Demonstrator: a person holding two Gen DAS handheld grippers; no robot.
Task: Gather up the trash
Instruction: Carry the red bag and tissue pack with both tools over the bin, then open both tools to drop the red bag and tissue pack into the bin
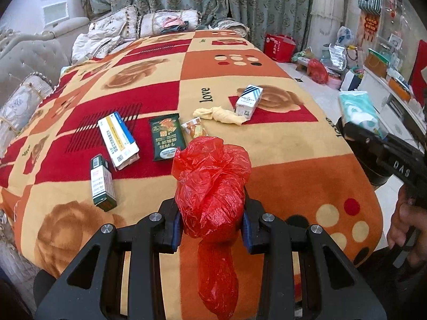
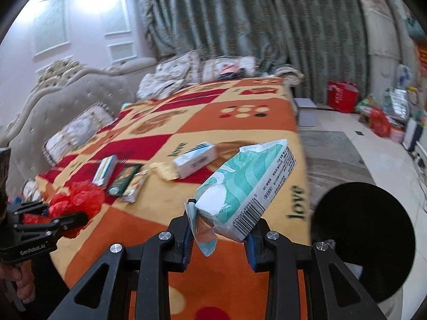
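Note:
My left gripper is shut on a crumpled red plastic bag, held above the near edge of the bed; it also shows in the right wrist view. My right gripper is shut on a teal and white tissue pack, held over the bed's right edge; the pack also shows in the left wrist view. On the blanket lie a green box, a yellow-blue box, a dark green wrapper, a small snack wrapper, a yellow rag and a blue-striped white box.
A black round bin stands on the floor just right of my right gripper. Pillows and a padded headboard are at the far left. A red bag and clutter sit on the floor by the curtains.

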